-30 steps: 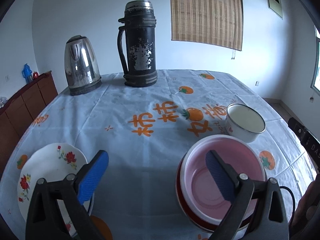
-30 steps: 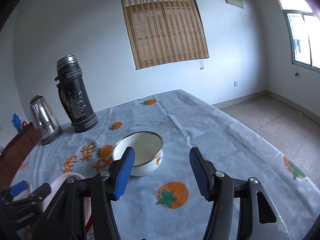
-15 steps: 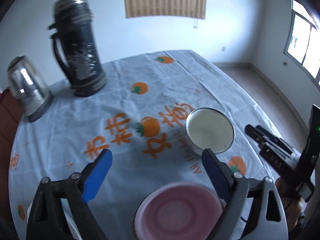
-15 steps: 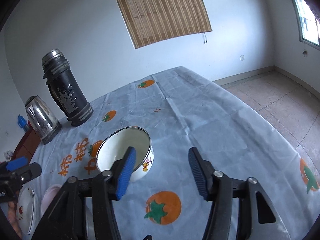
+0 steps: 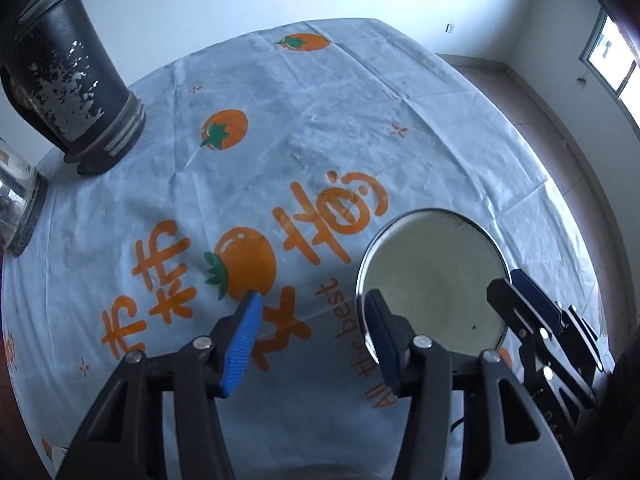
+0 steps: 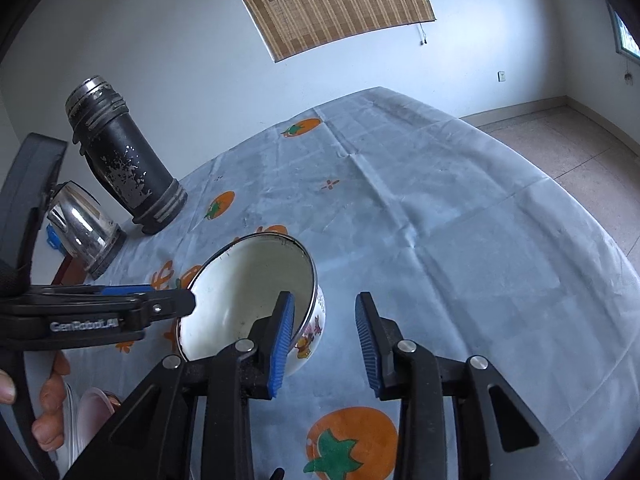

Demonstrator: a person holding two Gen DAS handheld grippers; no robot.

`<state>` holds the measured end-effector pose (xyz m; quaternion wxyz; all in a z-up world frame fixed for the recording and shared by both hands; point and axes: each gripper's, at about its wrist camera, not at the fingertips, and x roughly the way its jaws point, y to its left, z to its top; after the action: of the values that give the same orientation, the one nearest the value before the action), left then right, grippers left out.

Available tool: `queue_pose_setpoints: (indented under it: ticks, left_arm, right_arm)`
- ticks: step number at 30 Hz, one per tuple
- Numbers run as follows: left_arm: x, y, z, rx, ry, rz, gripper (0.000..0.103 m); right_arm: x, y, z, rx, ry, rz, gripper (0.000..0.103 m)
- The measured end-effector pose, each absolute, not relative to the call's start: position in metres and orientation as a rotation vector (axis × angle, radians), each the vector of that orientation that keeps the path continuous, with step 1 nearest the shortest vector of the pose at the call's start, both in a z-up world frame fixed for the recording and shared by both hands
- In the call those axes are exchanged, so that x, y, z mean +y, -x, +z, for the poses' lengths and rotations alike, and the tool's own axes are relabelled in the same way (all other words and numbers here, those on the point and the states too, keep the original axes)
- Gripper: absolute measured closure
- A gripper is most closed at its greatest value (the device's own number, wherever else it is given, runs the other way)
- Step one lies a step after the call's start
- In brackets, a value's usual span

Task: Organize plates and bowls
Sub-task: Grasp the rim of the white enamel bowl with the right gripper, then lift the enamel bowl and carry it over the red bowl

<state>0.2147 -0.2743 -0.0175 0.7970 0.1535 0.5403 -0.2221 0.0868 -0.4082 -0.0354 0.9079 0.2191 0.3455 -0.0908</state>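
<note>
At the bottom of the right wrist view the right gripper (image 6: 324, 340) is closing, its left pad inside the white enamel bowl (image 6: 248, 300) and its right pad outside the wall, not yet pinching. From the left edge the left gripper (image 5: 316, 332), also closing, reaches the bowl's rim with bare cloth between its pads. A pink dish (image 6: 94, 404) peeks lower left. Farther up-left on the tablecloth (image 6: 440, 240) stand a steel kettle (image 6: 80, 226) and black thermos (image 6: 124, 164).
</note>
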Motion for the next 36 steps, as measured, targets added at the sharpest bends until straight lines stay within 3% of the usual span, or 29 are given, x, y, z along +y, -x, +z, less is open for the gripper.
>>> queue_pose_setpoints:
  ticks: [1, 5, 10, 18, 23, 36]
  left_arm:
    - [-0.276, -0.216, -0.019, 1.161, -0.328, -0.476, 0.053]
    - [-0.281, -0.219, -0.026, 1.207, -0.258, -0.505, 0.085]
    - [-0.287, -0.219, -0.029, 1.212, -0.213, -0.501, 0.097]
    - [-0.278, -0.204, -0.018, 1.174, -0.147, -0.500, 0.098]
    - [-0.279, -0.181, -0.007, 1.068, -0.218, -0.445, 0.098]
    - [-0.249, -0.152, 0.017, 1.031, -0.131, -0.466, 0.098]
  right_arm:
    - [-0.408, -0.088, -0.035, 0.713, -0.455, -0.183, 0.075]
    - [-0.406, -0.092, -0.035, 0.708, -0.480, -0.151, 0.089]
    - [-0.401, -0.094, -0.036, 0.702, -0.458, -0.164, 0.091]
    - [-0.405, -0.088, -0.032, 0.672, -0.491, -0.176, 0.098]
    - [-0.399, -0.082, -0.021, 0.647, -0.465, -0.176, 0.097]
    - [-0.383, -0.056, 0.008, 0.614, -0.442, -0.158, 0.097]
